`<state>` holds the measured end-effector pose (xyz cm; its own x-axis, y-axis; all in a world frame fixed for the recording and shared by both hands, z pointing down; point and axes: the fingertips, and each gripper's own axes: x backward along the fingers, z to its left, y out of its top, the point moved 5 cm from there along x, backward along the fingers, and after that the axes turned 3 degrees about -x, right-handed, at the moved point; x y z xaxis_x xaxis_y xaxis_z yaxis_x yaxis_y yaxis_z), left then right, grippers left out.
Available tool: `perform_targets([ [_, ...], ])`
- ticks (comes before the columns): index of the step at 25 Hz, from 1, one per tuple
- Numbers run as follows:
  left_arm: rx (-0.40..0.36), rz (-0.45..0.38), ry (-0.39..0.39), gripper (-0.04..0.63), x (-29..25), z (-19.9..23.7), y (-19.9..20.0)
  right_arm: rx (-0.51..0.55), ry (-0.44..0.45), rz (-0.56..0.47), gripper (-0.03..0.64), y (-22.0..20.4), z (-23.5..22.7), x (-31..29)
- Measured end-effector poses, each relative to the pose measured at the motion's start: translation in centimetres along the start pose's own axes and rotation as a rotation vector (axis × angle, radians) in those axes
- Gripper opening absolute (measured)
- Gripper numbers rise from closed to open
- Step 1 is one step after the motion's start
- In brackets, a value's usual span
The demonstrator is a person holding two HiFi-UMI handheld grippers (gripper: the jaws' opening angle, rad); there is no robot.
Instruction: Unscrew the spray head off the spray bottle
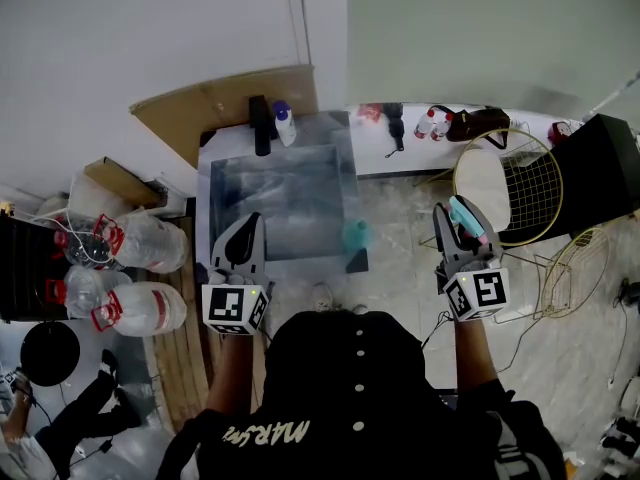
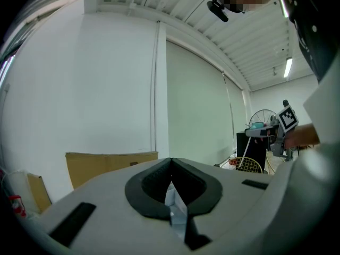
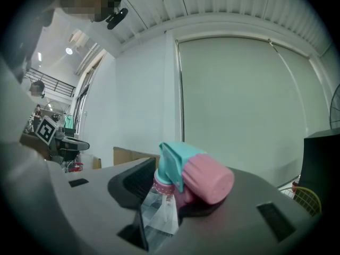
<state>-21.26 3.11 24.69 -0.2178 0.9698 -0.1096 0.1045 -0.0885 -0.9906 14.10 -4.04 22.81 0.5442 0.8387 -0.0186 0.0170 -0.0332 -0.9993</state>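
Note:
My right gripper (image 1: 456, 215) is raised to the right of the glass table (image 1: 275, 193), shut on the teal and pink spray head (image 1: 468, 218). In the right gripper view the spray head (image 3: 194, 174) lies across the jaws, its pink collar and a clear piece hanging between them. A teal bottle (image 1: 357, 236) stands apart from it near the table's front right corner. My left gripper (image 1: 248, 224) hovers at the table's front left, jaws pressed together with nothing held. The left gripper view shows its tips (image 2: 170, 162) meeting, aimed at the white wall.
Large water jugs (image 1: 140, 244) lie on the floor to the left. A round wire chair (image 1: 510, 183) and a black box (image 1: 600, 163) stand at the right. A white bottle (image 1: 283, 123) and a black object (image 1: 260, 125) stand at the table's far edge, before cardboard (image 1: 225, 98).

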Motion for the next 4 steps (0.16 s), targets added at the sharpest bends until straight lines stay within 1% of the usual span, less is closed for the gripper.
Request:
perform_targets([
  [4, 0.002, -0.003, -0.002, 0.025, -0.08, 0.1, 0.21, 0.003, 0.005, -0.001, 0.16, 0.15, 0.12, -0.26],
])
